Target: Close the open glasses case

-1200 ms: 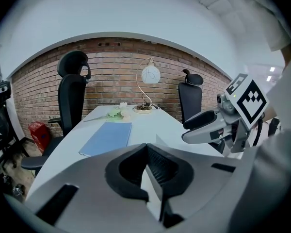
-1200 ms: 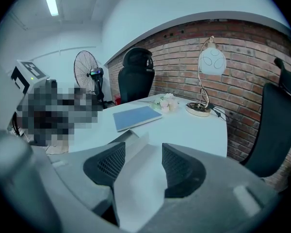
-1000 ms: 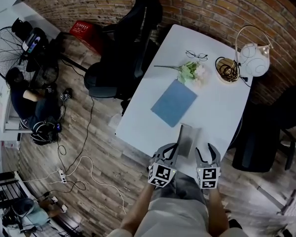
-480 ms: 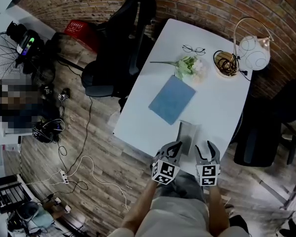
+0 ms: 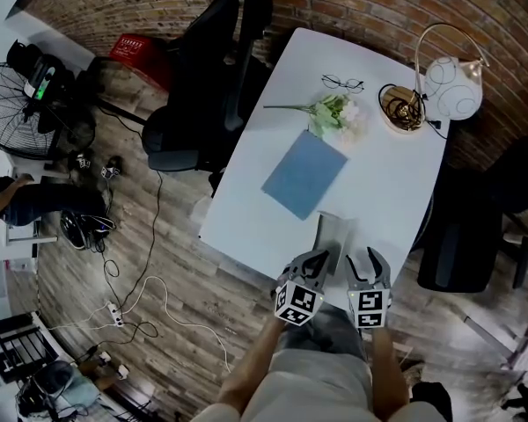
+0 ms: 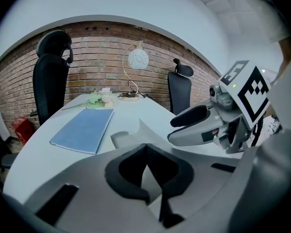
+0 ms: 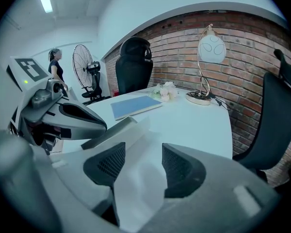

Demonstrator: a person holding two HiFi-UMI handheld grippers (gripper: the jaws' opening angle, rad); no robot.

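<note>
Change: Over the last second both grippers have crept a little farther onto the near edge of the bench (image 5: pixel 383 178), closing on the glasses case (image 5: pixel 333 234). The case itself has not shifted and its lid is still up.
Left gripper (image 5: pixel 314 261): Its pads are pressed together at the tips with nothing seen pinched between them. It sits just beside the case's near left corner.
Right gripper (image 5: pixel 368 258): Its jaws are spread, with the pale inside of the case lying between and below the pads. They are not clamped on it.
Meaning for the task: The closing seems about to start and is not yet done. The likely next move is to hold the base steady and push the lid down.
Case position: It lies open at the near end of the bench, just beyond the two grippers and near of the blue notebook (image 5: pixel 304 172).
Bench: It is white and long. Farther along lie a bunch of pale flowers (image 5: pixel 341 117), a pair of glasses (image 5: pixel 343 83) and, at the far right corner, a globe lamp (image 5: pixel 449 93).
Room: There is a brick wall (image 5: pixel 361 7) at the far side and a plank floor (image 5: pixel 163 262) strewn with cables. A black office chair (image 5: pixel 218 69) stands to the left and another chair (image 5: pixel 458 253) to the right, with a fan (image 5: pixel 18 104) and a red crate (image 5: pixel 139 53) at the far left.
Person (image 5: pixel 22 202): At the left edge, now lower and more cut off by the picture's edge than a second ago.
</note>
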